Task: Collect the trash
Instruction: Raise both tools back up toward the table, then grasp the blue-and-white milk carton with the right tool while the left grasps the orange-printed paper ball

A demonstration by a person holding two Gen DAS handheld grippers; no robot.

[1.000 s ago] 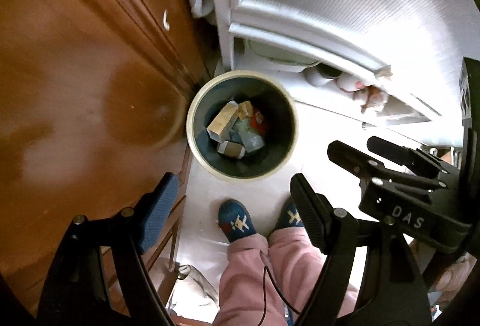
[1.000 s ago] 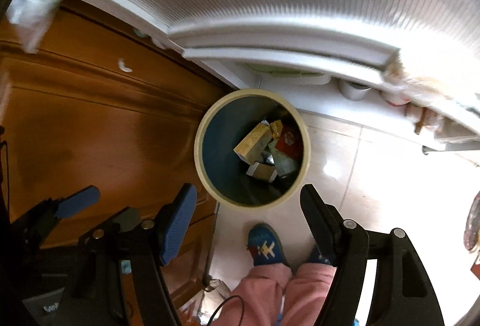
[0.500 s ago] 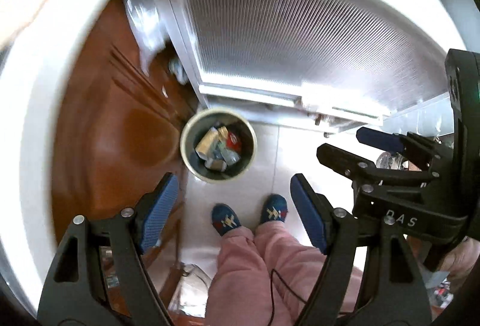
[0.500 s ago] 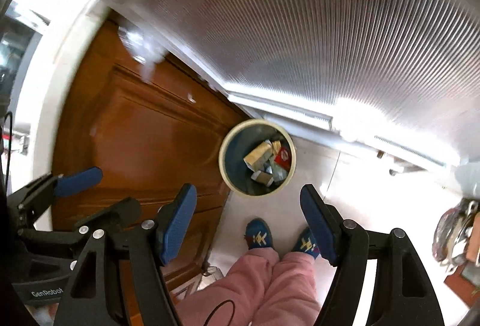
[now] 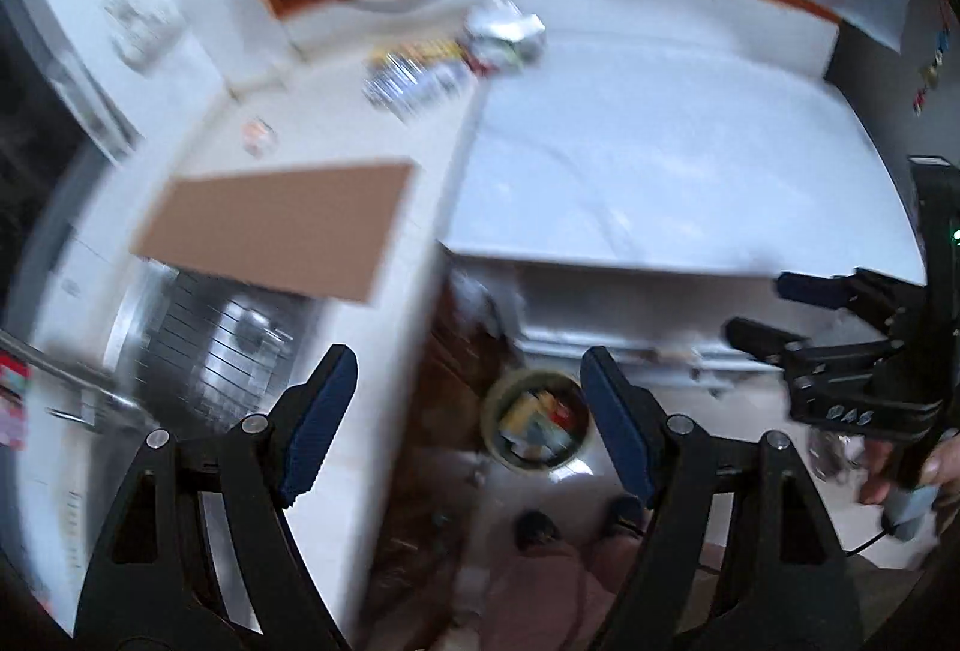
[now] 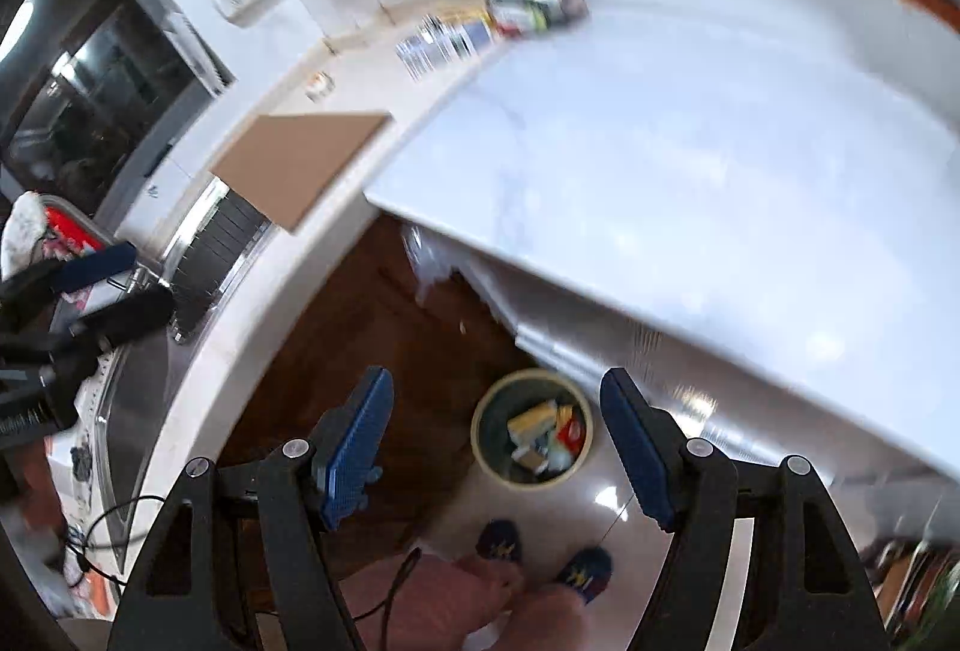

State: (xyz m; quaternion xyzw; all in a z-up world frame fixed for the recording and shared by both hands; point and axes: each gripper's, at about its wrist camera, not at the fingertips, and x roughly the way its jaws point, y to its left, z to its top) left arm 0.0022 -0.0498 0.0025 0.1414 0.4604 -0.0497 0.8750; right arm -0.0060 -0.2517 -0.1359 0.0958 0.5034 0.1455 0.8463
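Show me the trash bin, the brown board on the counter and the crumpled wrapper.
trash bin (image 6: 487, 452): right wrist view, on its pale rim, left side.
brown board (image 6: 300, 159): right wrist view, middle of its flat top.
crumpled wrapper (image 6: 534, 0): right wrist view, middle of the blurred bundle.

Both wrist cameras look steeply down from above counter height, each past its own blue-padded fingers, with motion blur throughout. Both views share the trash bin (image 5: 536, 421) (image 6: 532, 426) far below on the floor, the brown board (image 5: 276, 225) (image 6: 300, 162) beyond it, and the white countertop (image 5: 660, 159) (image 6: 690, 159). The left view sits left of the right.
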